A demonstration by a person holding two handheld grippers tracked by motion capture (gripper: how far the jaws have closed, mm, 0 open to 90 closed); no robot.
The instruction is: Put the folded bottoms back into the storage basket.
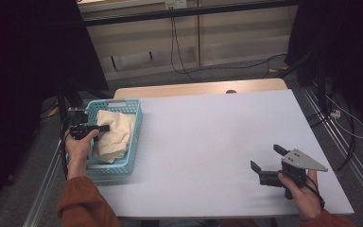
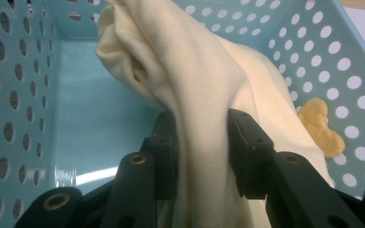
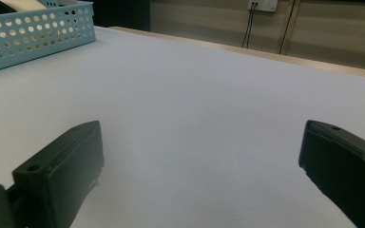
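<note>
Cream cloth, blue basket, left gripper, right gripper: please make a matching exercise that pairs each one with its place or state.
Things:
1. cream cloth
2. blue basket
3. left gripper
4. right gripper

Places or states:
A. open, over the bare white table
B. shut on fabric
C. stands at the table's left edge
D. lies in the basket, pinched between two fingers

Pairs: 1-D, 2-C, 3-B, 4-A

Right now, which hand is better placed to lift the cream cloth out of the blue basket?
Left. The left gripper is already inside the blue basket with its jaws closed on a fold of the cream cloth. The right gripper sits open on the far side of the table, holding nothing.
</note>
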